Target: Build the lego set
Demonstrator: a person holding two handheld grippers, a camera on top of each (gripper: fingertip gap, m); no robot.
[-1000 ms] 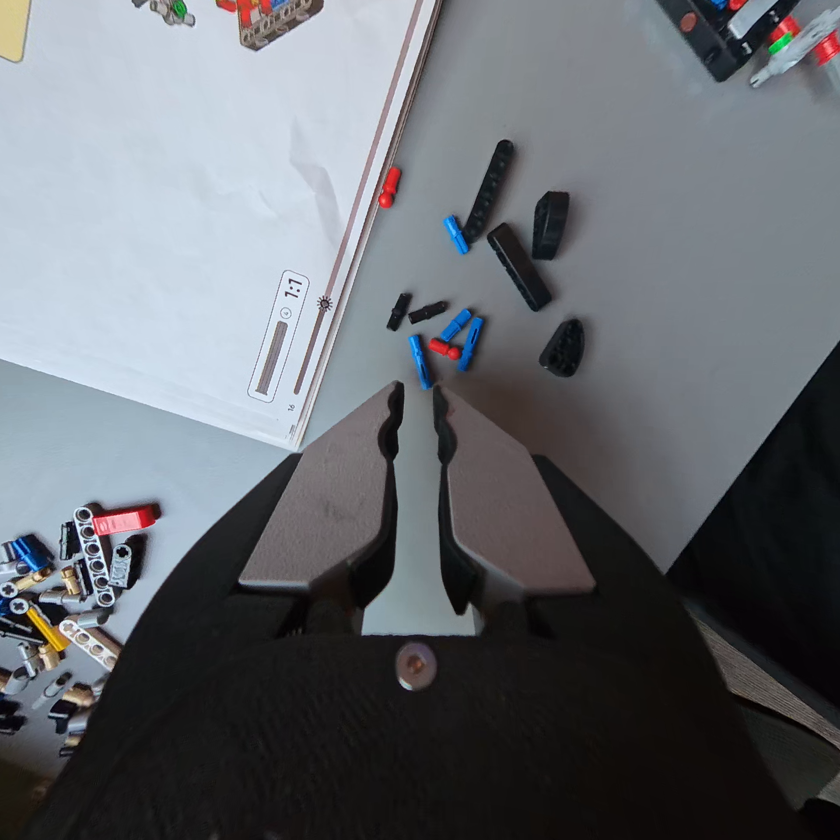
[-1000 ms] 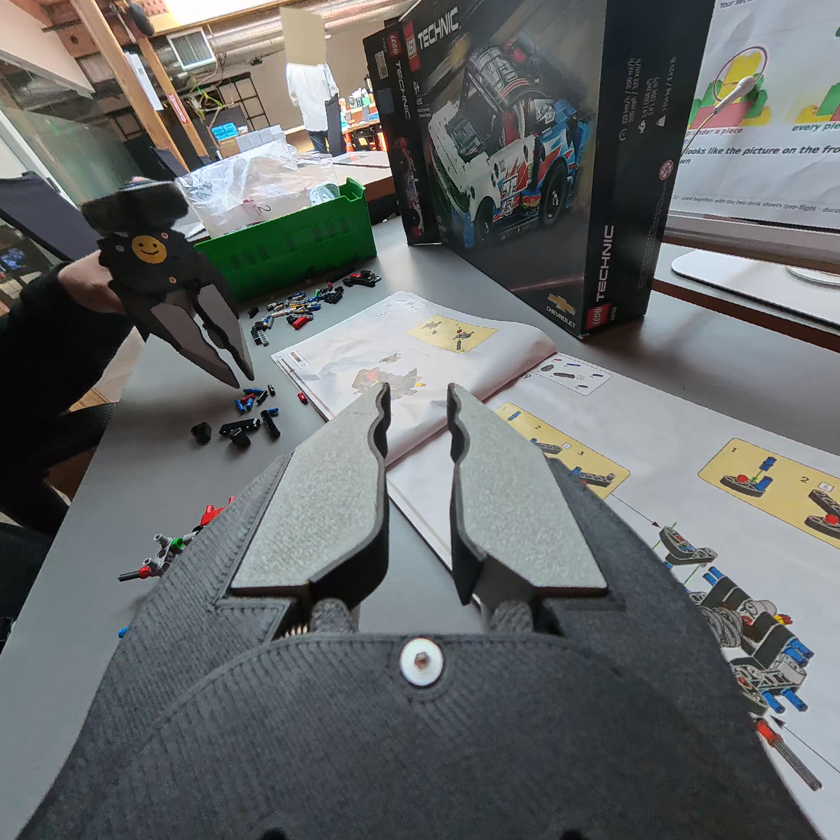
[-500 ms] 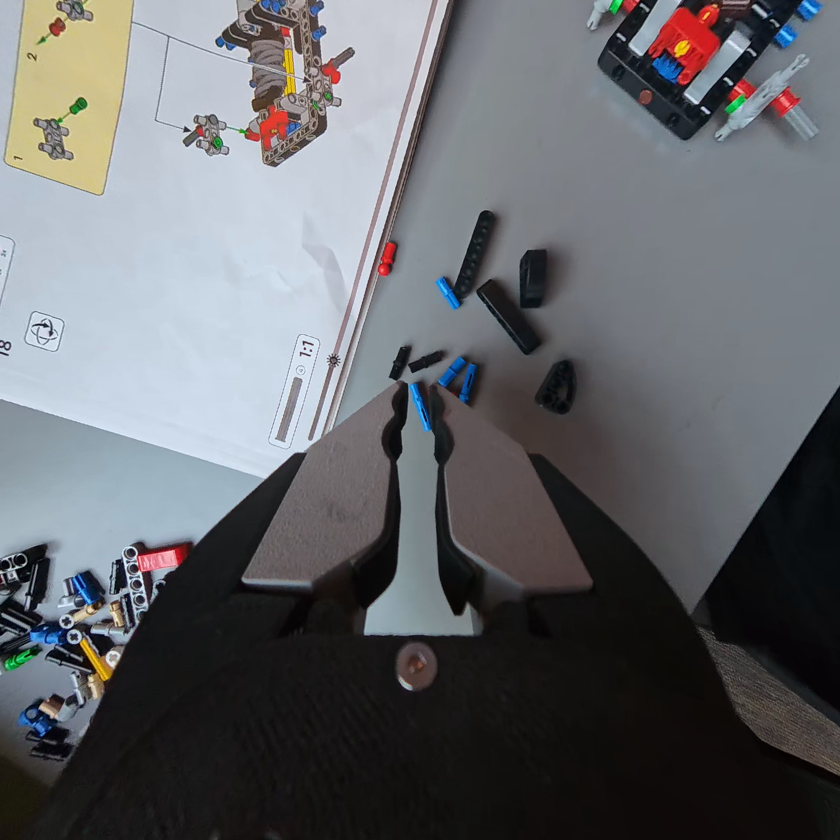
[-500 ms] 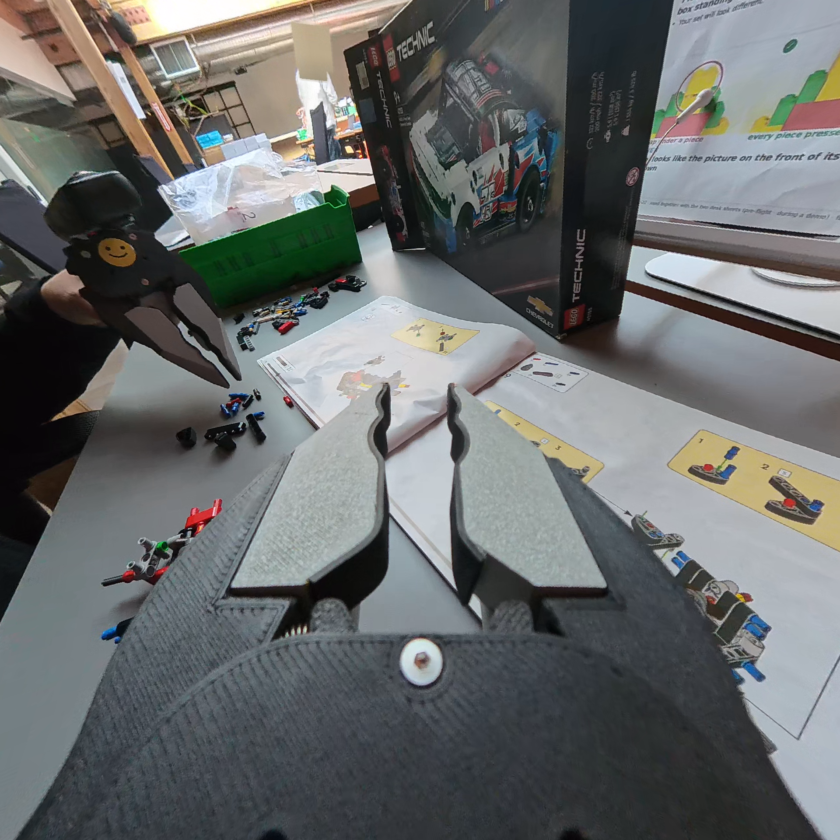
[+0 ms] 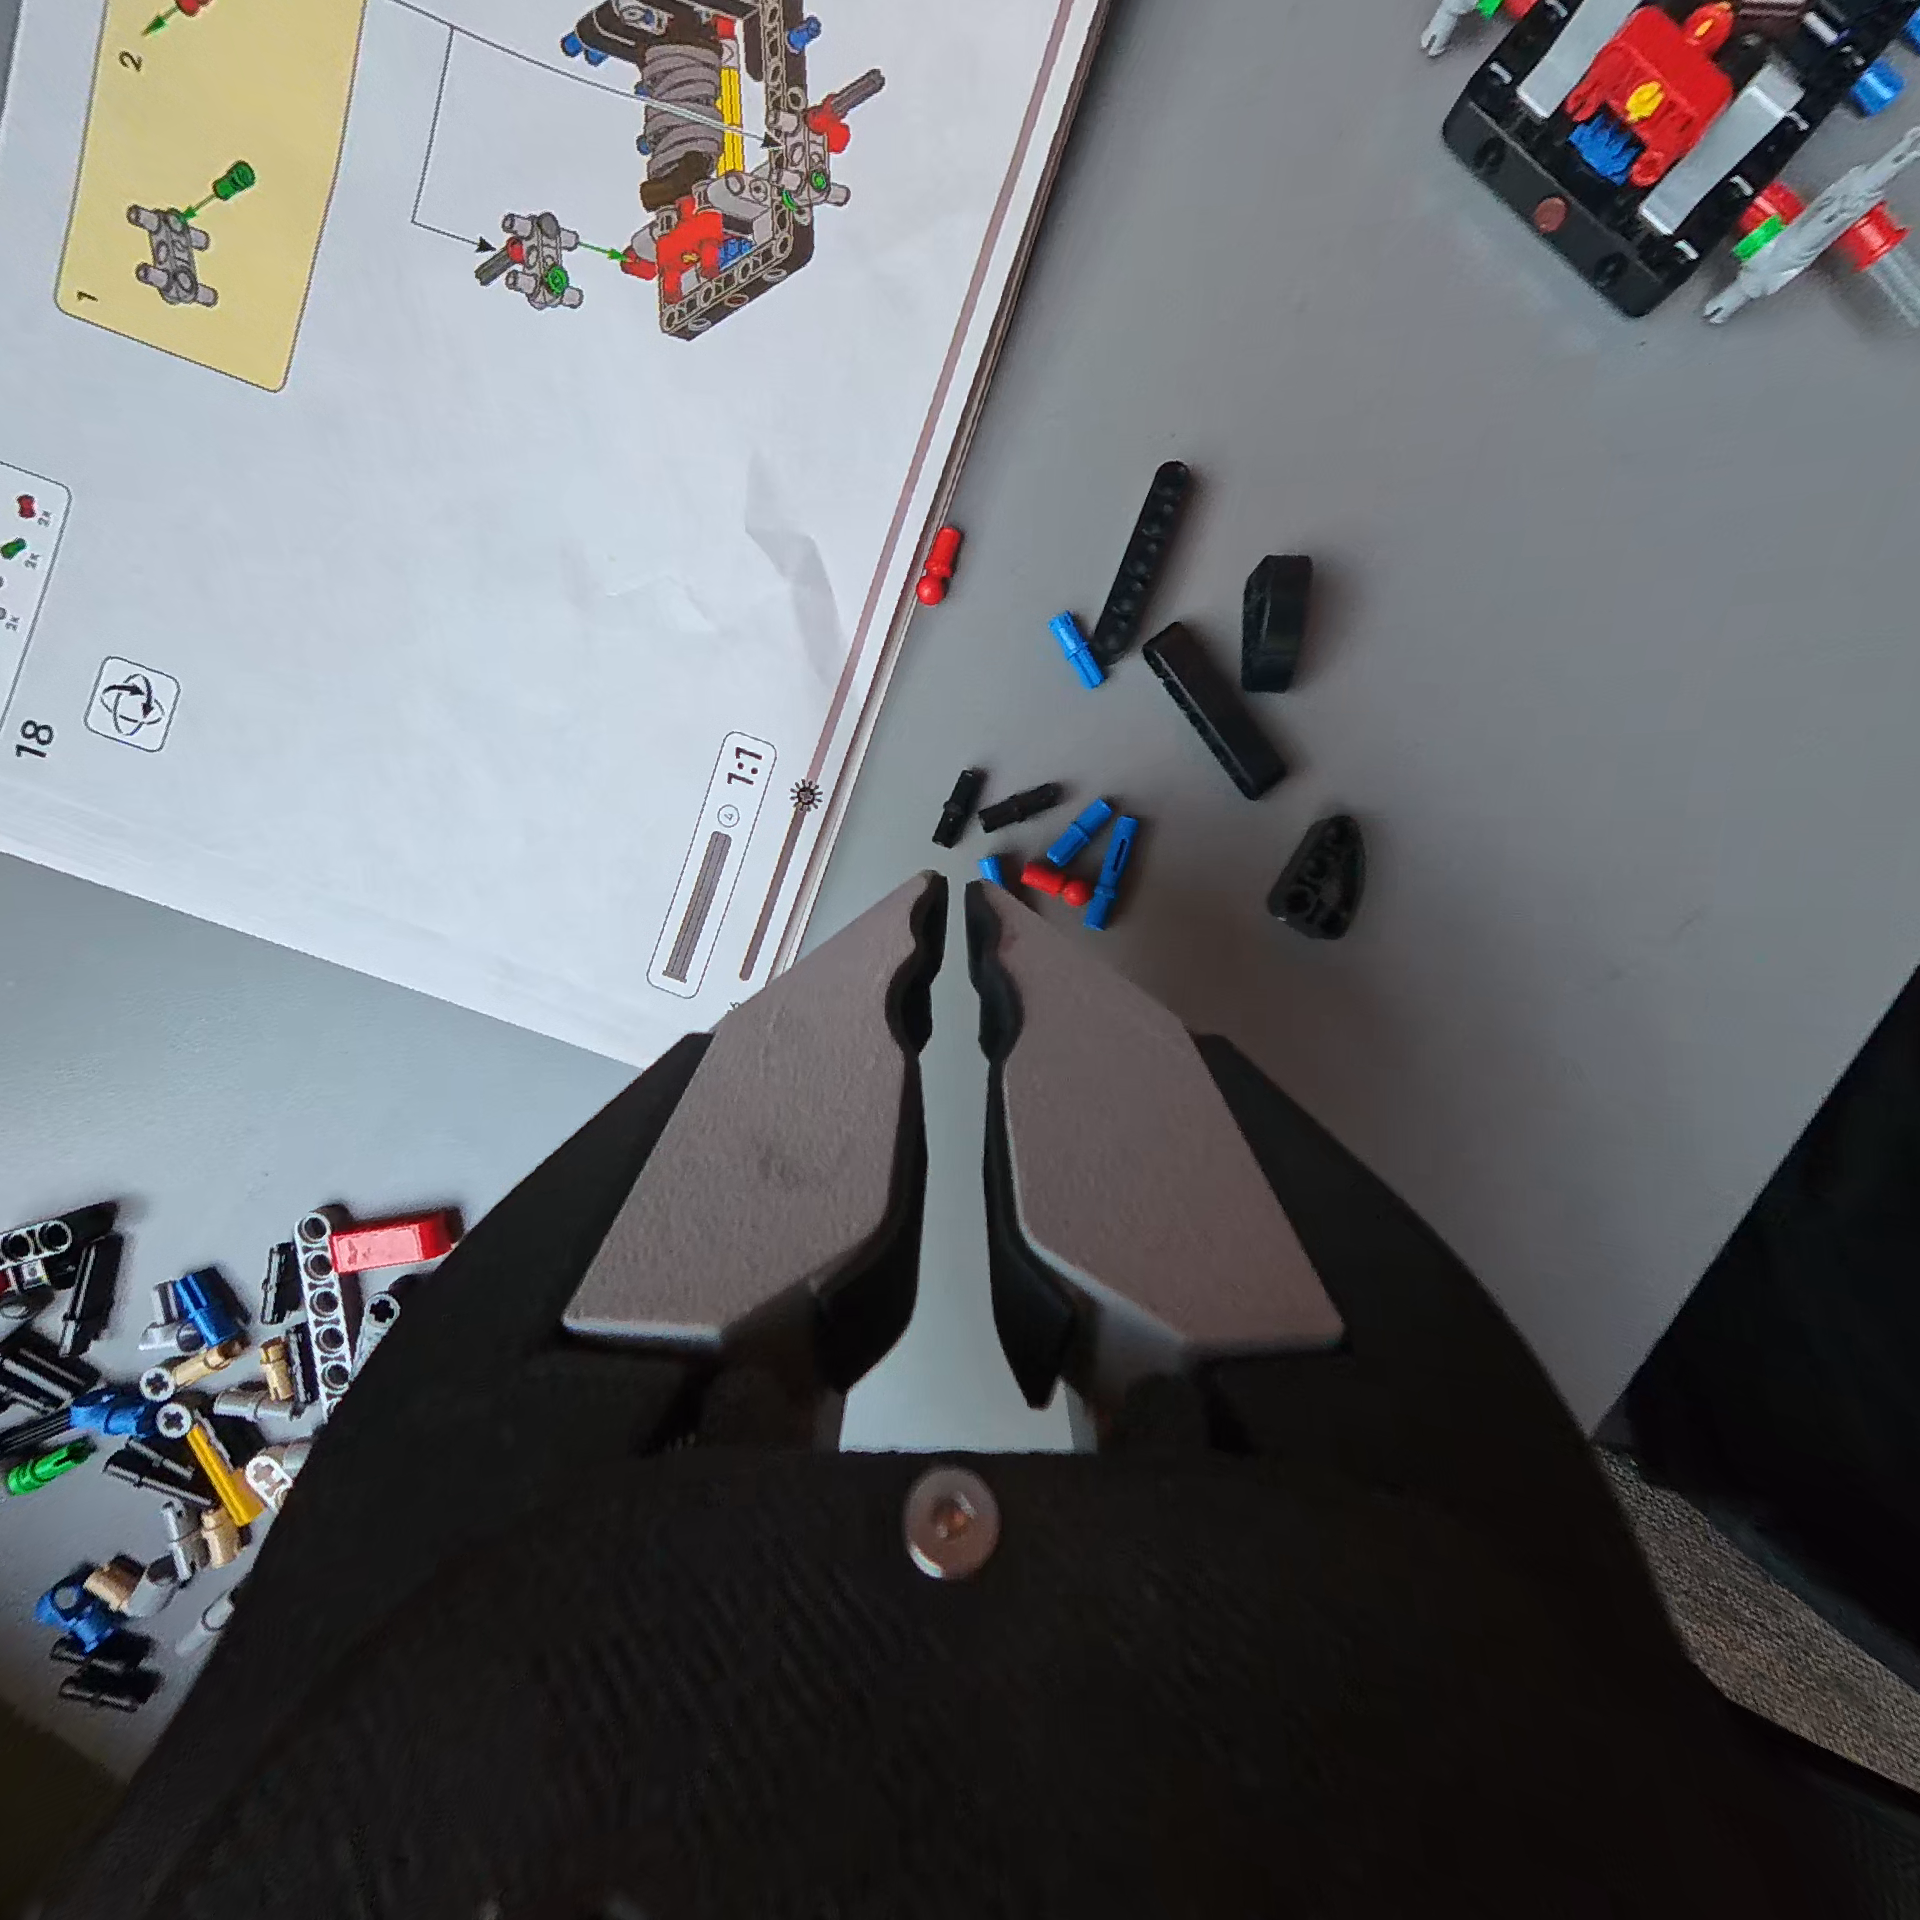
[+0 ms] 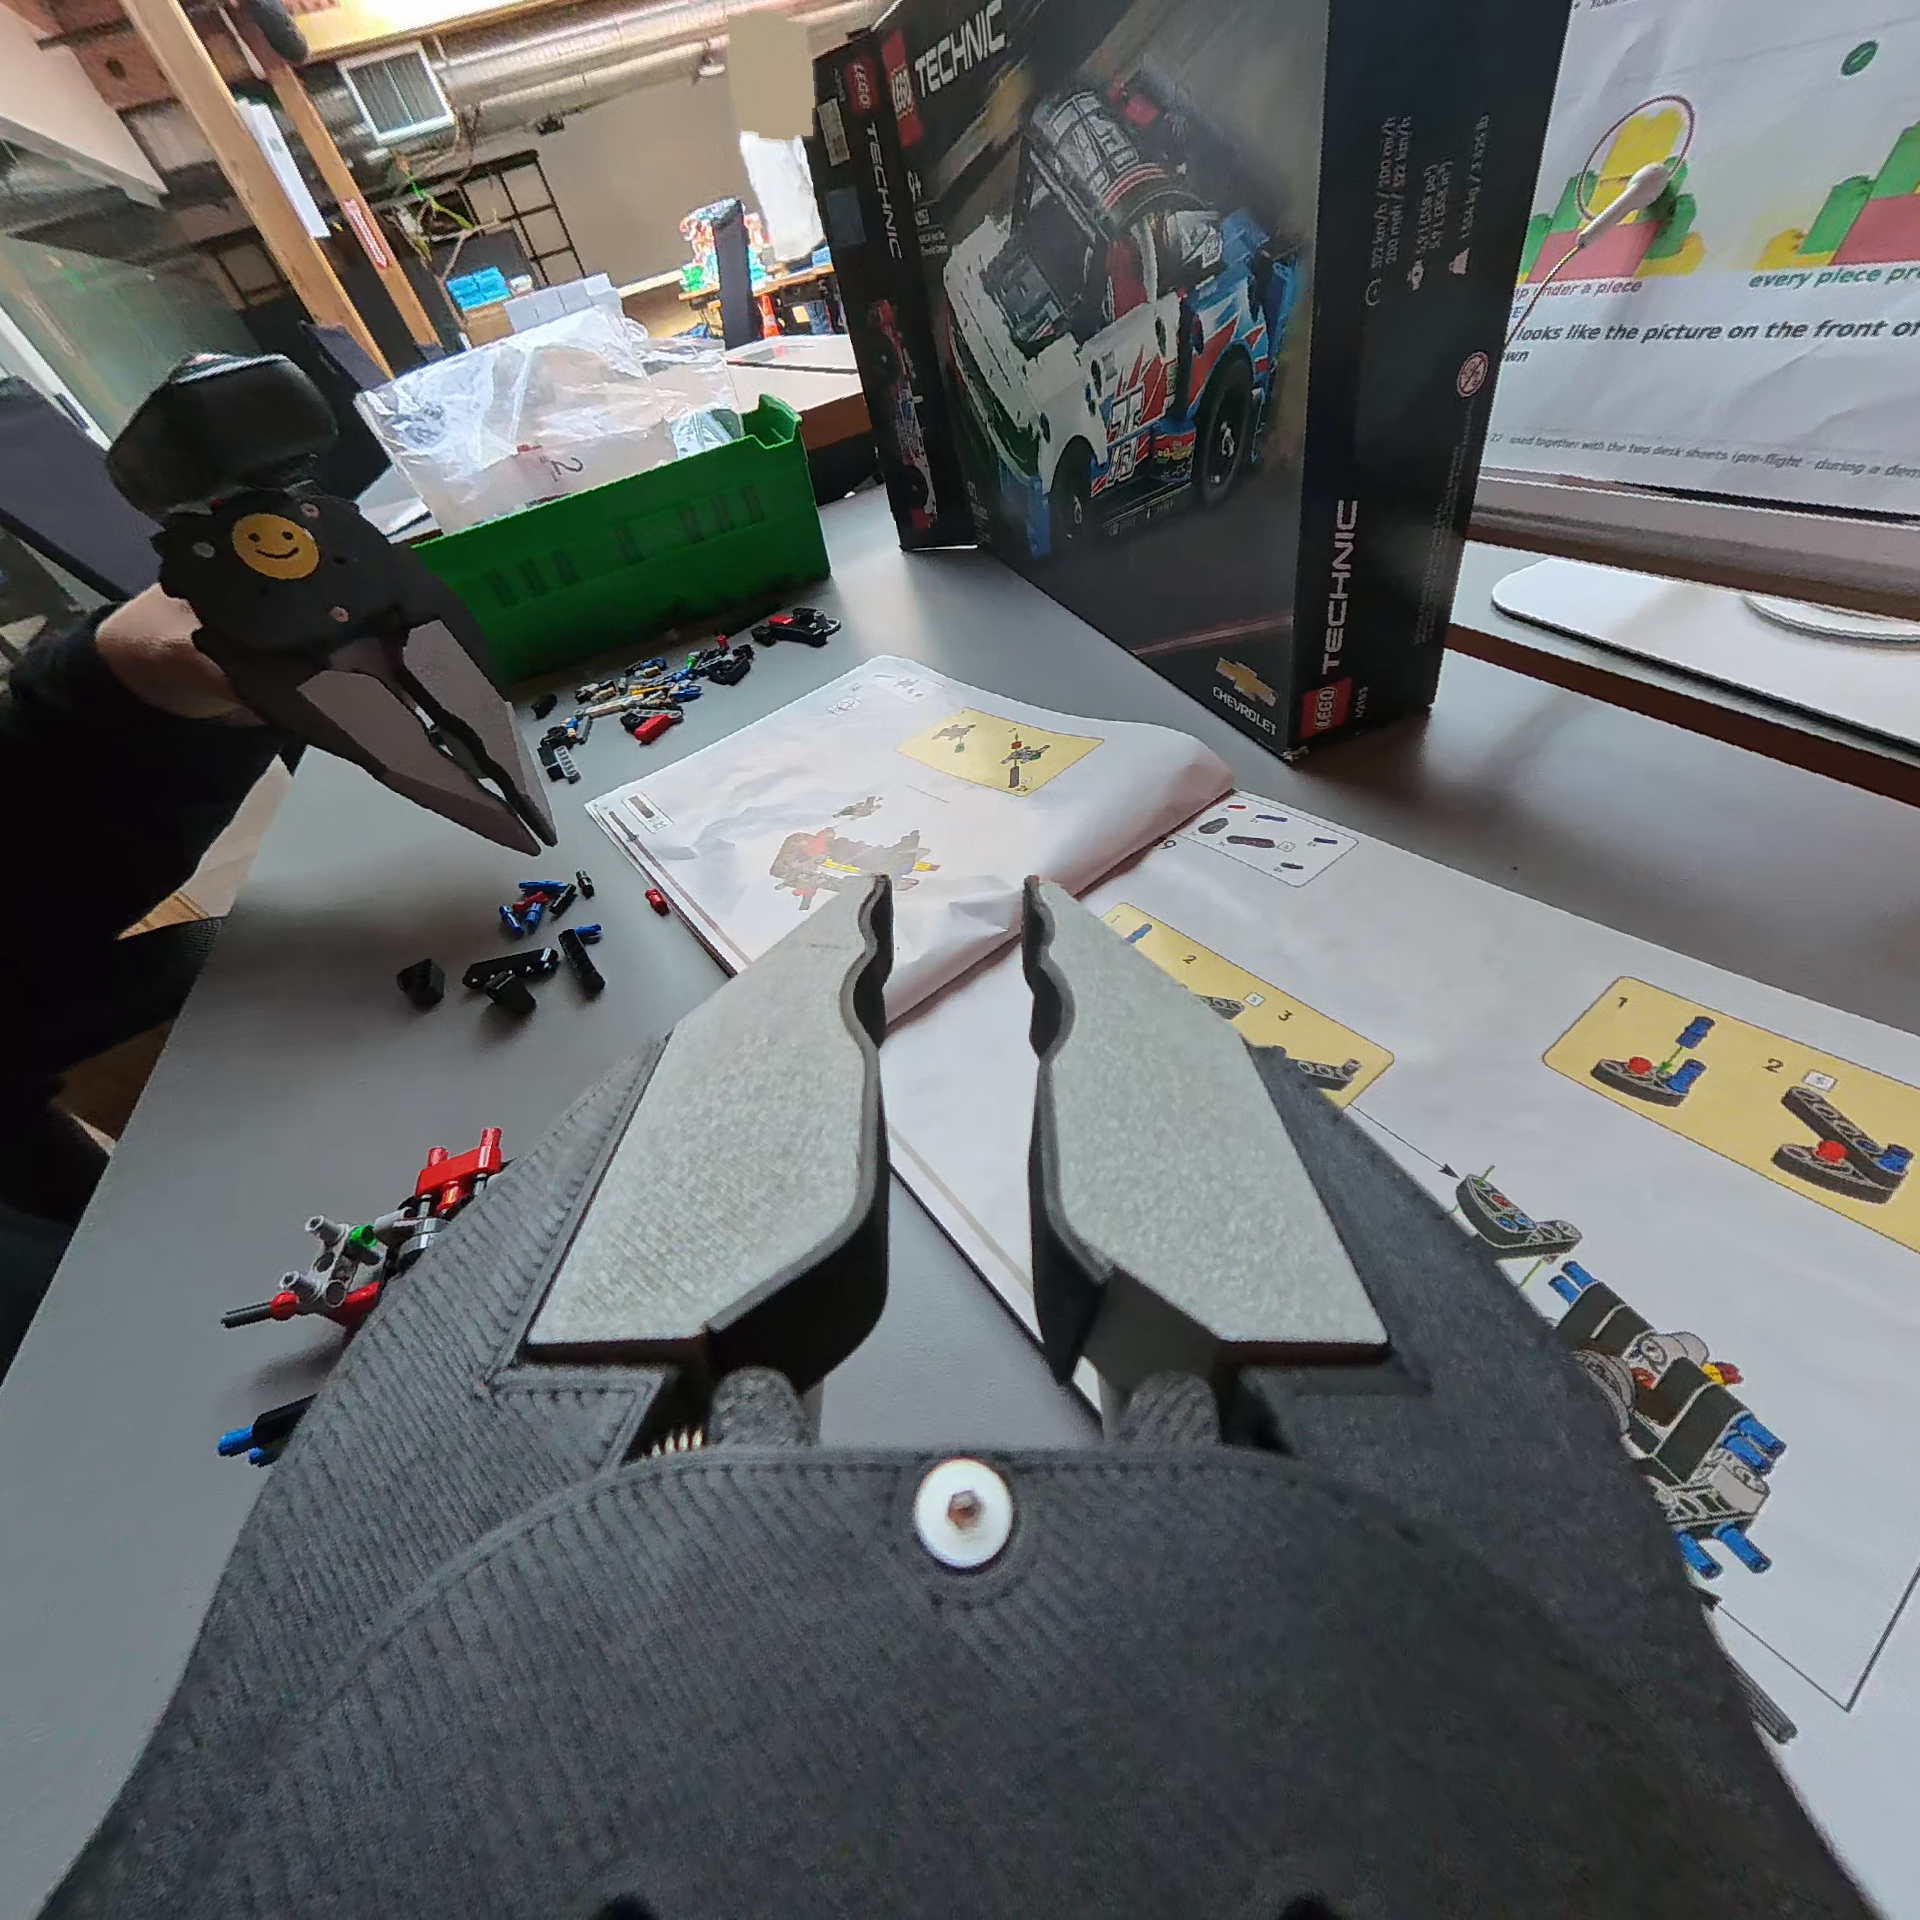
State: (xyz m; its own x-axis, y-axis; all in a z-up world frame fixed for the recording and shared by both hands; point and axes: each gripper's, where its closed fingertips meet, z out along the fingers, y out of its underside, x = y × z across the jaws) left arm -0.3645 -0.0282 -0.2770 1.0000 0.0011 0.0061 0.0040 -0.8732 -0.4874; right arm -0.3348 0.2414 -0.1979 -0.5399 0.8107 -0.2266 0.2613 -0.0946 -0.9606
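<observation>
My left gripper (image 5: 956, 894) hovers over the grey table with its jaws almost touching and nothing between them. It also shows in the right wrist view (image 6: 535, 840), held by a hand above the loose parts. Just beyond its tips lie blue pins (image 5: 1081, 831), a red pin (image 5: 1055, 883), two black pins (image 5: 1018, 805), black beams (image 5: 1210, 712) and two small black angled pieces (image 5: 1317, 878). One blue pin (image 5: 992, 868) is partly hidden behind the right fingertip. The partly built black and red frame (image 5: 1631, 135) lies at the far right. My right gripper (image 6: 956, 894) is open and empty above the open instruction booklet (image 6: 935, 790).
The booklet (image 5: 468, 520) covers the far left, with a red pin (image 5: 938, 564) at its edge. A pile of mixed parts (image 5: 187, 1382) lies near left. In the right wrist view stand a green bin (image 6: 623, 561) and set boxes (image 6: 1143, 343); a small assembly (image 6: 416, 1216) lies left. Some 30 cm of space lies between my two pairs of fingers. Between my left fingertips and the red pin (image 5: 938, 564) there is roughly 7 cm.
My left gripper's jaws have closed to a thin gap and it has risen a little above the pins. The right gripper has shifted slightly, still open by the same amount.
</observation>
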